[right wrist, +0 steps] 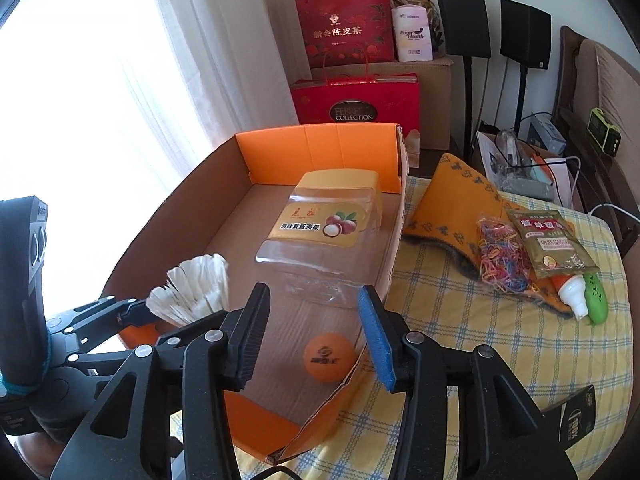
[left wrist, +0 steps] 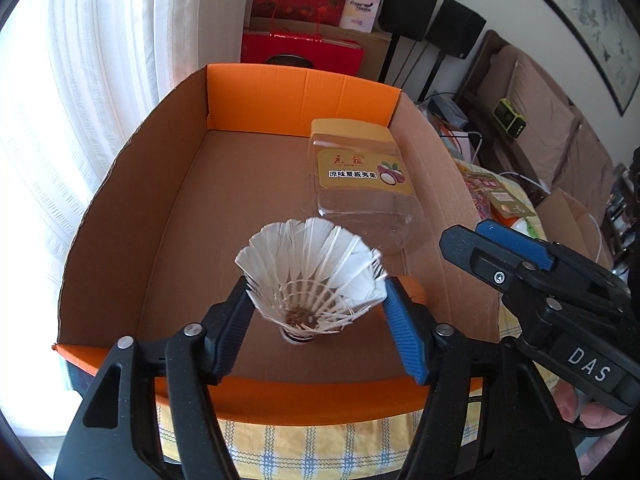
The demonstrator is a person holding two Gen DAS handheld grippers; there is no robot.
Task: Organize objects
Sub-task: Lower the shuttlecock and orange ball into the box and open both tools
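Note:
An open cardboard box (left wrist: 132, 200) with orange flaps sits on the table. On its floor a white feather shuttlecock (left wrist: 312, 268) stands on its cork. My left gripper (left wrist: 316, 284) is open around it, and neither pad presses the feathers. A clear plastic jar (left wrist: 360, 176) with a yellow lid lies on its side further back in the box. In the right wrist view an orange ball (right wrist: 329, 357) rests on the box floor near the right wall. My right gripper (right wrist: 314, 290) hangs open above the ball, not touching it. The right gripper (left wrist: 470, 232) also shows over the box's right wall.
Right of the box, on the yellow checked cloth (right wrist: 440, 320), lie an orange fabric piece (right wrist: 444, 208), a bag of coloured rubber bands (right wrist: 504, 256), a green packet (right wrist: 548, 240), a green and white bottle (right wrist: 584, 296) and a black packet (right wrist: 576, 420). Red gift bags (right wrist: 352, 100) stand behind.

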